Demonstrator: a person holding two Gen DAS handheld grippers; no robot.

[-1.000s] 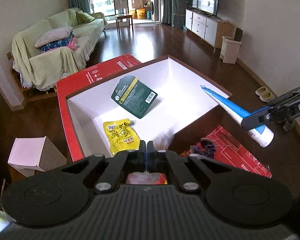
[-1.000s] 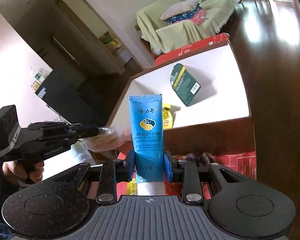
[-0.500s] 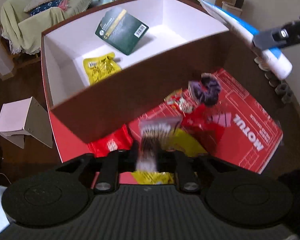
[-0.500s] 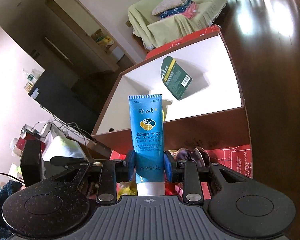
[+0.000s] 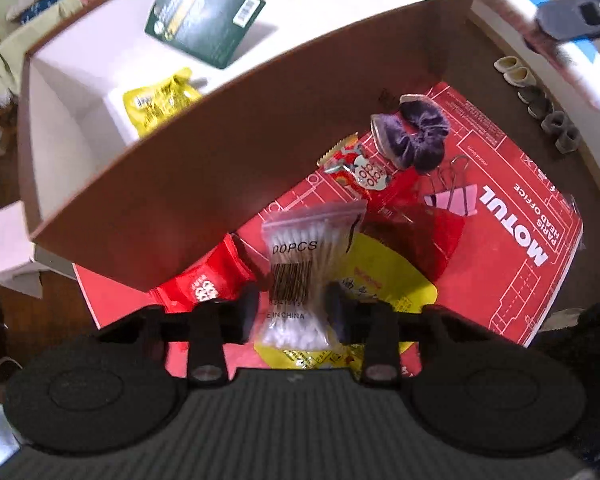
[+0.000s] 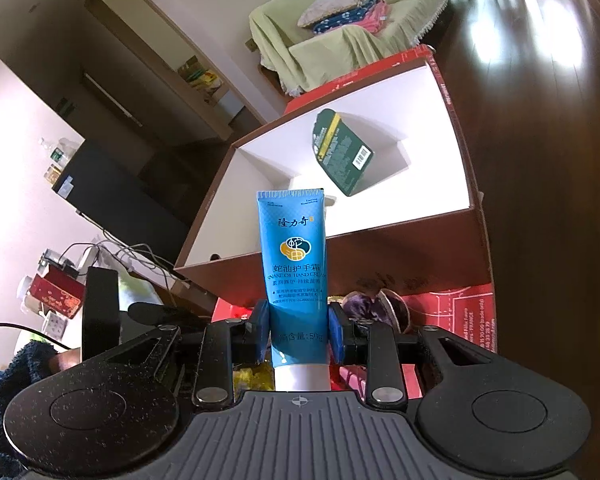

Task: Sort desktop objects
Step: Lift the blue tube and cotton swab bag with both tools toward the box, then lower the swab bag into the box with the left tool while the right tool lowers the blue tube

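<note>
My left gripper (image 5: 292,308) is shut on a clear bag of cotton swabs (image 5: 300,264), held above the pile in front of the brown box (image 5: 220,160). My right gripper (image 6: 298,336) is shut on a blue hand-cream tube (image 6: 294,264), upright, just short of the box's near wall (image 6: 380,256). In the left wrist view the tube (image 5: 572,76) shows blurred at the upper right. Inside the white-lined box lie a dark green packet (image 5: 204,24) and a yellow pouch (image 5: 160,100).
On the red flap (image 5: 520,240) lie a purple scrunchie (image 5: 416,136), a red snack packet (image 5: 360,172), pink binder clips (image 5: 456,200), a yellow packet (image 5: 388,276) and a red packet (image 5: 204,284). A small white box (image 5: 4,248) is at the left. A sleeve (image 6: 20,380) shows lower left.
The left gripper has tipped down from looking over the box to the pile in front of it, and the swab bag now shows lengthwise between its fingers. The right gripper still holds the tube.
</note>
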